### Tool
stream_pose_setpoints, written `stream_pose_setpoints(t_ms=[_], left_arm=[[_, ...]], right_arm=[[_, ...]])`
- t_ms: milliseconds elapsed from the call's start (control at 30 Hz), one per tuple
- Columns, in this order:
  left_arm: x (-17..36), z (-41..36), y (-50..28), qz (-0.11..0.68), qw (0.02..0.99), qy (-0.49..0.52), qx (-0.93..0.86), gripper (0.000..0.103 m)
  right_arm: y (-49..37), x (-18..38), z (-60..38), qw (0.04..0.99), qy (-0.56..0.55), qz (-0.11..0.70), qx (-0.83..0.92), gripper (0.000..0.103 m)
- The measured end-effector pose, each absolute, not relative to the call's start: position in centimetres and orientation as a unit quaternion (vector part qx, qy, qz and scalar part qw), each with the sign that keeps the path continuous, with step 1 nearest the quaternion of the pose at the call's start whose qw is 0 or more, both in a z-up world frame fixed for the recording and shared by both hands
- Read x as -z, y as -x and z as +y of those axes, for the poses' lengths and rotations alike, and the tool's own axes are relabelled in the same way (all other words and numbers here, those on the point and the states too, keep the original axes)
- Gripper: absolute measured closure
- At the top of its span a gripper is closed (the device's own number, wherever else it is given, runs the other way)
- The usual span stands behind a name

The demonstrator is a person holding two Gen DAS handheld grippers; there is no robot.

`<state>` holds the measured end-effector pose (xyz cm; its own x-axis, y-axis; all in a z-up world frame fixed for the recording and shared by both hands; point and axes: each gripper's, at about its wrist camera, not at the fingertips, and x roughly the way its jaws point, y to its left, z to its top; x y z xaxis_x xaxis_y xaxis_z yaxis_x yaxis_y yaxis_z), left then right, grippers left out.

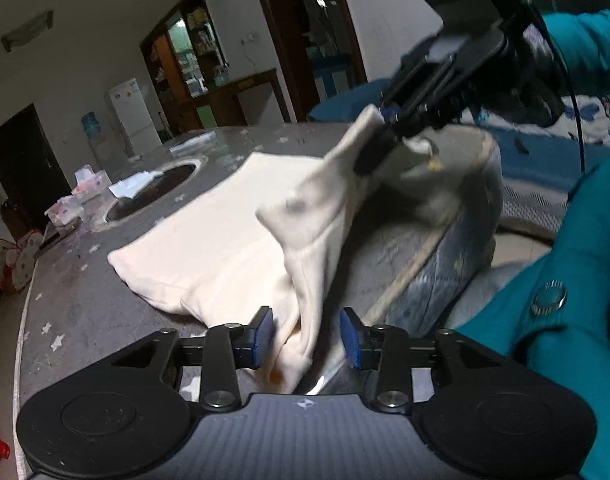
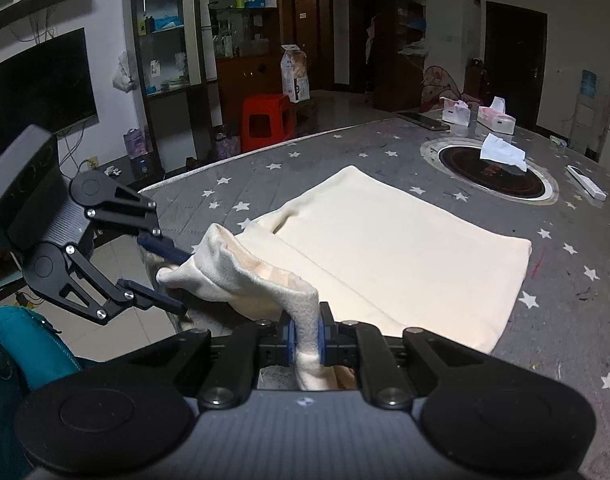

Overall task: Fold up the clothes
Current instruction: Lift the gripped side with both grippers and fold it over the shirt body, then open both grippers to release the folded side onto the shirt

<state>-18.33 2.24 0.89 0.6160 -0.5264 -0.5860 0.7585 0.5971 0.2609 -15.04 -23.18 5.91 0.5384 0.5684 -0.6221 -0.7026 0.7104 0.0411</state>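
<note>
While the cream garment [image 2: 385, 248] lies mostly flat on the table [image 2: 565, 280], right gripper [image 2: 305, 338] is clamped on its raised near edge; left gripper [image 1: 307, 336] straddles cloth, pads apart, not pinching. Fold barely begun, most remains.

Right gripper [image 1: 379, 148] and lifted cloth [image 1: 325, 200] motion-blurred

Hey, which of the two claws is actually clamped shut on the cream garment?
The right claw: it pinches a fold of the cream garment tight, while the left claw gapes, with cloth hanging loose inside it.
</note>
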Motion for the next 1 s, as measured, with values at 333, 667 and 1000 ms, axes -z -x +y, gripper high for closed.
stream_pose_setpoints(t_ms=[333,667,1000], left_arm=[[-4.6,4.4,20.8,0.229,0.857,-0.197,0.417,0.097],[-8.5,4.8,17.0,0.194,0.890,-0.141,0.388,0.097],[-7.8,3.3,5.4,0.231,0.903,-0.145,0.332,0.098]], right_arm=[[18.9,-7.9,-24.0,0.871,0.114,0.282,-0.386,0.096],[15.6,-11.6,-24.3,0.878,0.120,0.281,-0.369,0.096],[3.7,-10.8,-21.8,0.872,0.168,0.308,-0.341,0.096]])
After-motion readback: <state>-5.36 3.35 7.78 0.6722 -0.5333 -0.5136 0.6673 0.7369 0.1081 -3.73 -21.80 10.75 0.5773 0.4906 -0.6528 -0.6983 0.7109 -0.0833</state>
